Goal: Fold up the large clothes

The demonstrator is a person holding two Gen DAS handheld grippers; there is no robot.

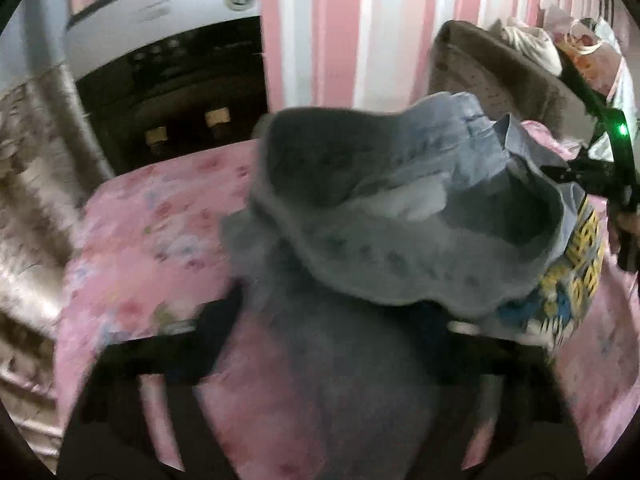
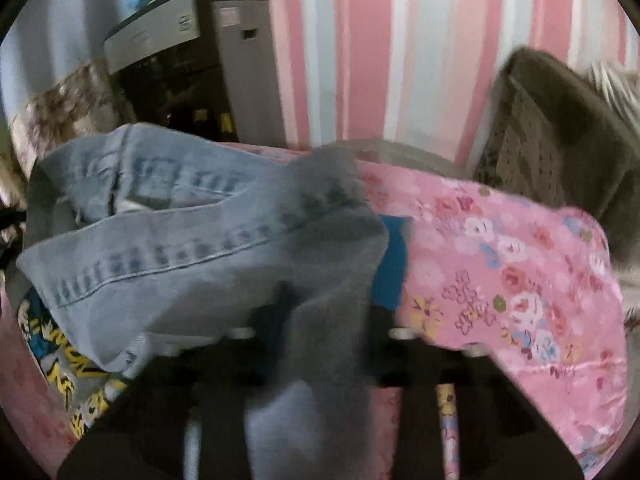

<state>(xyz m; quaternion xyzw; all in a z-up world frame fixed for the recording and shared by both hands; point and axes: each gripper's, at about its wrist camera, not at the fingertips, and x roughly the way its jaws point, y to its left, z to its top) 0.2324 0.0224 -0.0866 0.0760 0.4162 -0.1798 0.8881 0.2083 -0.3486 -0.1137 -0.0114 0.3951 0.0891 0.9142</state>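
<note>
A pair of light blue jeans (image 1: 380, 240) hangs lifted above a pink floral bed (image 1: 152, 232). My left gripper (image 1: 332, 344) is shut on the jeans, whose cloth drapes over and hides most of its fingers. My right gripper (image 2: 324, 332) is shut on the jeans (image 2: 192, 248) too, with denim bunched between its dark fingers. The right gripper also shows in the left wrist view (image 1: 600, 176) at the far right, holding the other end. A grey garment with a yellow and blue cartoon print (image 1: 576, 272) lies under the jeans; it also shows in the right wrist view (image 2: 76, 384).
A pink and white striped wall (image 2: 400, 60) stands behind the bed (image 2: 520, 280). A dark cabinet with a silver appliance (image 1: 168, 60) is at the back left. A brown cushion (image 2: 560, 128) and piled bedding (image 1: 576, 52) sit at the back right. A patterned curtain (image 1: 28, 168) hangs left.
</note>
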